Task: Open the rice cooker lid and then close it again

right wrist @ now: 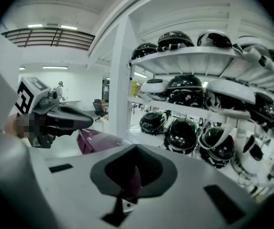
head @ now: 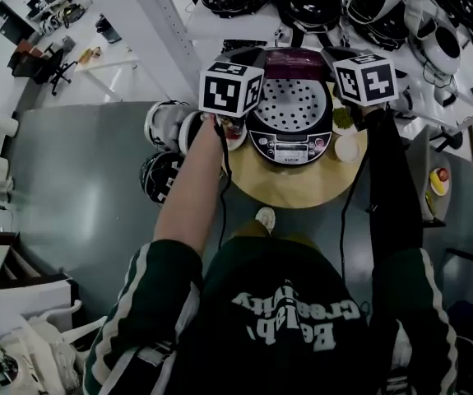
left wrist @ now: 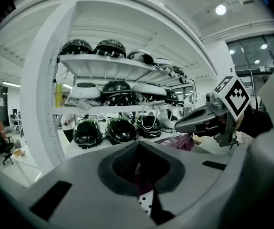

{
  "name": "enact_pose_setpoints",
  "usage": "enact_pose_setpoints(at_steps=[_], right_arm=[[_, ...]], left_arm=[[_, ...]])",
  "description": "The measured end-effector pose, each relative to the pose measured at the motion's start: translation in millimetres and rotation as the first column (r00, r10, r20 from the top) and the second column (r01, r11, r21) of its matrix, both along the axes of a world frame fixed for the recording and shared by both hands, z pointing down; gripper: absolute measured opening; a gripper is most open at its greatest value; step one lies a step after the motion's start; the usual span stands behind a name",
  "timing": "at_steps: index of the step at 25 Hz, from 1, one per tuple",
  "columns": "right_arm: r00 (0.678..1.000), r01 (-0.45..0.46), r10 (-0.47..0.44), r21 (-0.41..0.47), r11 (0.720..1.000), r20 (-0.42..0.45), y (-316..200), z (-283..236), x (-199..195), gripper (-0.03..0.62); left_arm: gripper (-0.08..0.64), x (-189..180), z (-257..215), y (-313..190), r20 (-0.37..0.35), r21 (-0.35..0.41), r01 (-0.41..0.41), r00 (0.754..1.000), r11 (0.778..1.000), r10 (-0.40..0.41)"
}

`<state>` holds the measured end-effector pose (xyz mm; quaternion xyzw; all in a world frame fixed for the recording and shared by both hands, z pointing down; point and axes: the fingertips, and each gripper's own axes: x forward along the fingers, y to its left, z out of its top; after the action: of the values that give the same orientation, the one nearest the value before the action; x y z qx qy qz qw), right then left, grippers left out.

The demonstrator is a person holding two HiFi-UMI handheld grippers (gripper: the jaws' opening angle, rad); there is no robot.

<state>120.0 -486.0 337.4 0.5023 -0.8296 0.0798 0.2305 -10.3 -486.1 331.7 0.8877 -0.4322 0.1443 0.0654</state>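
Observation:
The rice cooker [head: 290,148] stands on a round wooden table [head: 302,189]. Its maroon lid [head: 289,60] is raised, showing the perforated inner plate [head: 289,104]. My left gripper [left wrist: 139,175] hovers at the cooker's left side, under its marker cube [head: 230,89], jaws shut and empty. My right gripper [right wrist: 132,180] hovers at the cooker's right side, under its cube [head: 366,76], also shut and empty. Each gripper view shows the other gripper across the maroon lid [right wrist: 98,140]. Neither gripper visibly touches the cooker; the head view hides both sets of fingertips.
White shelves [head: 220,27] full of helmets stand right behind the table. Two helmets [head: 164,123] [head: 160,176] lie on the floor to the table's left. A small white cup [head: 348,148] and a white dish [head: 234,134] sit beside the cooker.

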Motion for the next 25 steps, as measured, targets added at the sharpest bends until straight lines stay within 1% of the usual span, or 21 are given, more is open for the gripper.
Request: enact_pose_setpoints(at_steps=[4,8,10,15,19,25], right_arm=[[1.000,0.001,0.000,-0.032,0.999,0.020,36.3,36.7,-3.3,0.003],[0.999,-0.003,0.006,-0.060,0.998,0.044,63.1,69.2,-5.1,0.003],[0.999,0.002,0.002,-0.080,0.997,0.050,72.6,83.8,-8.3,0.003],[0.998,0.003,0.004,-0.127,0.992,0.057,84.8,113.9,-9.8,0.003],[0.997,0.017,-0.004,-0.174,0.985,0.074,87.6,132.8,-9.8,0.003],[0.996,0.031,-0.011,-0.228,0.973,0.087,89.7,158.5,-9.8,0.003]], left_arm=[[0.000,3.8,36.3,37.0,0.018,-0.041,0.022,1.000,0.999,-0.021],[0.000,15.4,70.4,63.4,-0.006,-0.086,0.013,1.000,0.996,-0.013],[0.000,17.8,85.3,71.9,-0.004,-0.098,0.019,1.000,0.995,-0.020],[0.000,17.8,116.2,82.9,0.004,-0.137,0.041,0.999,0.990,-0.040],[0.000,19.5,136.0,86.7,0.038,-0.158,0.040,0.999,0.987,-0.035],[0.000,21.0,162.5,89.0,0.054,-0.209,0.039,0.998,0.977,-0.028]])
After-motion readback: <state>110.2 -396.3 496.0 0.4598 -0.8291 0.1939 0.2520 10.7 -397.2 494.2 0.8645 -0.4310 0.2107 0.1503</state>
